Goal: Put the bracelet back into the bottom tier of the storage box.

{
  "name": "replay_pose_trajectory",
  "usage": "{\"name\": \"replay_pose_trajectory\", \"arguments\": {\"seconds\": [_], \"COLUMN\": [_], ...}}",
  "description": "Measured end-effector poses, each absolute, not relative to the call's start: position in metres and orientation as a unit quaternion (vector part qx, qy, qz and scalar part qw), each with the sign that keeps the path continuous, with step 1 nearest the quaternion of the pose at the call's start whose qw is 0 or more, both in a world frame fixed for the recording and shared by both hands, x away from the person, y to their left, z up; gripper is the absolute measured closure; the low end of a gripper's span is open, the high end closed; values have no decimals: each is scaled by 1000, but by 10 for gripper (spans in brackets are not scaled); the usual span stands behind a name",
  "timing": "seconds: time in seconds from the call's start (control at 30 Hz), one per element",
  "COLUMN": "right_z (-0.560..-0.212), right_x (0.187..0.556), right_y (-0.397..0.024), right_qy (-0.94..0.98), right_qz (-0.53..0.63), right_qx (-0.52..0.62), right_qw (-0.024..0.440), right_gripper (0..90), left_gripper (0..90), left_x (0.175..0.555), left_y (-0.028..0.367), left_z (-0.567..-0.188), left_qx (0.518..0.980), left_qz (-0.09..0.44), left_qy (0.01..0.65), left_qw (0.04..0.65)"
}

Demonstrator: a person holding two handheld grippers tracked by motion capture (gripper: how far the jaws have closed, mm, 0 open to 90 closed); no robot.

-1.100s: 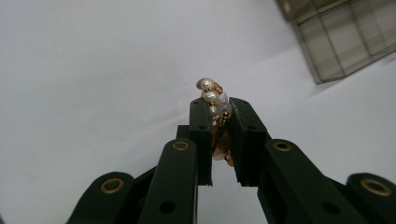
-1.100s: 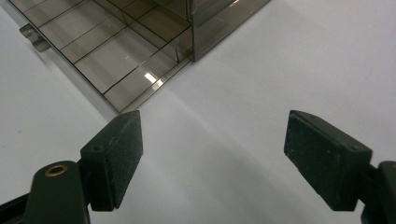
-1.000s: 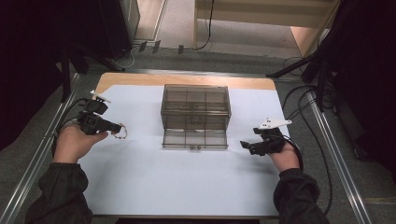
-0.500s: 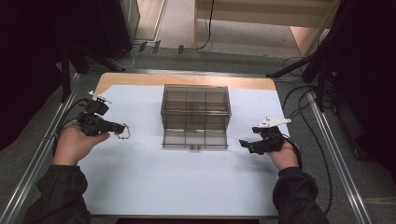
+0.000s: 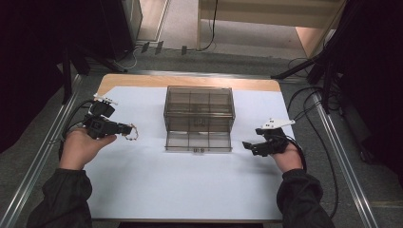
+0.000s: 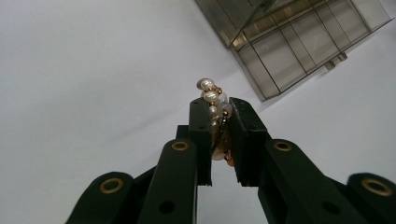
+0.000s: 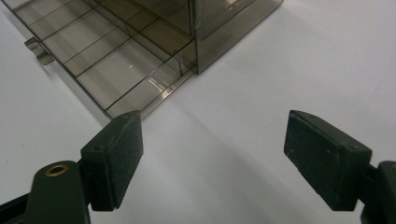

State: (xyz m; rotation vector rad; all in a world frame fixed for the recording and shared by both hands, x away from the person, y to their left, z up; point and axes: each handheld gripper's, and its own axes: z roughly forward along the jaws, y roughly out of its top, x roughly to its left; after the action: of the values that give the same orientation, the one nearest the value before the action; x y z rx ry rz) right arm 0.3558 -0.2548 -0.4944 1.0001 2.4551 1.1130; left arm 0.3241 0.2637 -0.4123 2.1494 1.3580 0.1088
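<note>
- Pearl bracelet (image 6: 213, 100) is pinched between the pads of the left gripper (image 5: 124, 128), out around 9 o'clock of the box, hanging off the jaw tips with its loop pointing toward 3 o'clock.
- Right gripper (image 7: 212, 154) is spread wide with nothing in it, at about 4 o'clock of the box.
- Smoky plastic organizer box (image 5: 199, 108) has its bottom drawer (image 5: 198, 141) pulled out toward 6 o'clock; the drawer compartments I can see look bare.

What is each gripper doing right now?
Left gripper: jaws shut on a bracelet of white pearls and gold-coloured beads.
Right gripper: jaws open, nothing between them.
</note>
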Motion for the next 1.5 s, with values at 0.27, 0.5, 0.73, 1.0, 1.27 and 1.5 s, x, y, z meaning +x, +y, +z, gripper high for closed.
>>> {"name": "replay_pose_trajectory", "arguments": {"seconds": [0.27, 0.5, 0.73, 1.0, 1.27, 1.5], "right_z": [-495, -495, -494, -494, -494, -492], "right_x": [356, 356, 356, 356, 355, 354], "right_y": [-254, -254, -254, -255, -255, -256], "right_qy": [848, 847, 846, 846, 846, 840], "right_qz": [382, 382, 384, 384, 385, 396], "right_qx": [344, 346, 345, 346, 345, 348], "right_qw": [131, 130, 132, 133, 131, 132], "right_gripper": [209, 209, 209, 209, 209, 209], "left_gripper": [811, 812, 811, 810, 808, 810], "left_x": [327, 327, 327, 325, 325, 326], "left_y": [254, 246, 238, 226, 223, 217], "left_z": [-414, -414, -414, -413, -411, -410], "left_qx": [803, 802, 804, 821, 823, 825], "left_qz": [40, 42, 43, 43, 29, 22], "left_qy": [518, 521, 516, 473, 456, 446], "left_qw": [292, 290, 292, 318, 338, 345]}}
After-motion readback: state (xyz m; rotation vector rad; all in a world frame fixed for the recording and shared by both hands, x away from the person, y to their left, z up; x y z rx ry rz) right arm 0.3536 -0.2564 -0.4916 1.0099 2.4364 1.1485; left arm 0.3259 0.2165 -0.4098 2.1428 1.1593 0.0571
